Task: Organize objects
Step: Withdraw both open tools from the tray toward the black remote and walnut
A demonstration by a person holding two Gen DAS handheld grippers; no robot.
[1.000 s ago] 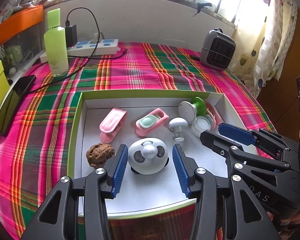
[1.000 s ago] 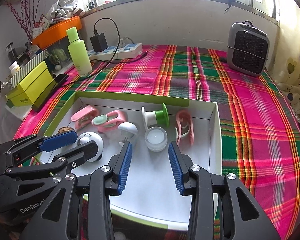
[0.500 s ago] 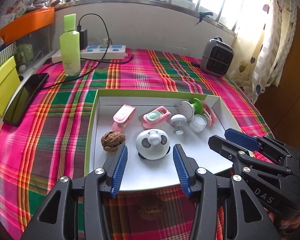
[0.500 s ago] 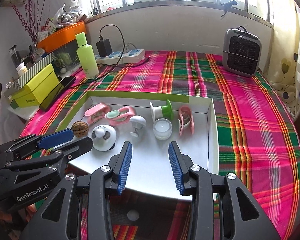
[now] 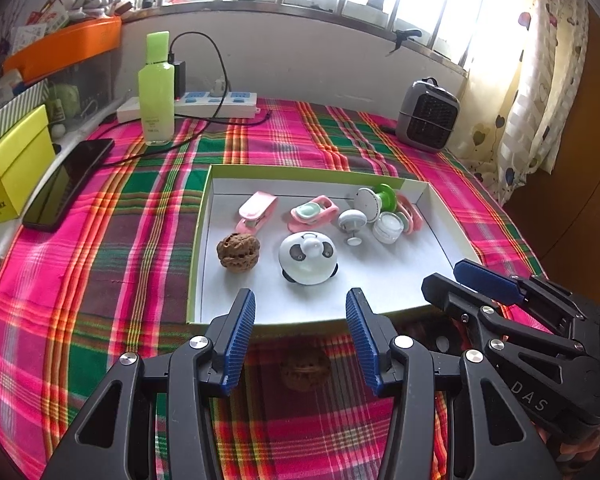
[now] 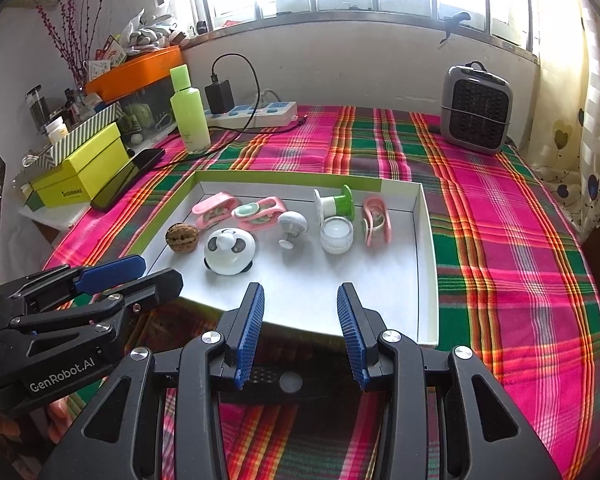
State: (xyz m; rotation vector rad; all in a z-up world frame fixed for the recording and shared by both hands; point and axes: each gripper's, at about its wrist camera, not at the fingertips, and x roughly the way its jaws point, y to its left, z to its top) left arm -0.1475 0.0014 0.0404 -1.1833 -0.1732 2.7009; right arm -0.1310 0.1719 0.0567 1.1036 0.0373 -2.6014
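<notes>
Both grippers wide open, empty | hovering by tray near edge | next: pick walnut, tray's left side

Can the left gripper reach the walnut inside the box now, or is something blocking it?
Probably yes. The left gripper is open and empty, the walnut lies apart from the panda toy, and only the low box wall stands between.

A green bottle, power strip and, apparently, a heater stand on plaid cloth.

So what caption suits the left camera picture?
Left gripper open before a tray holding a walnut and panda toy.
</notes>
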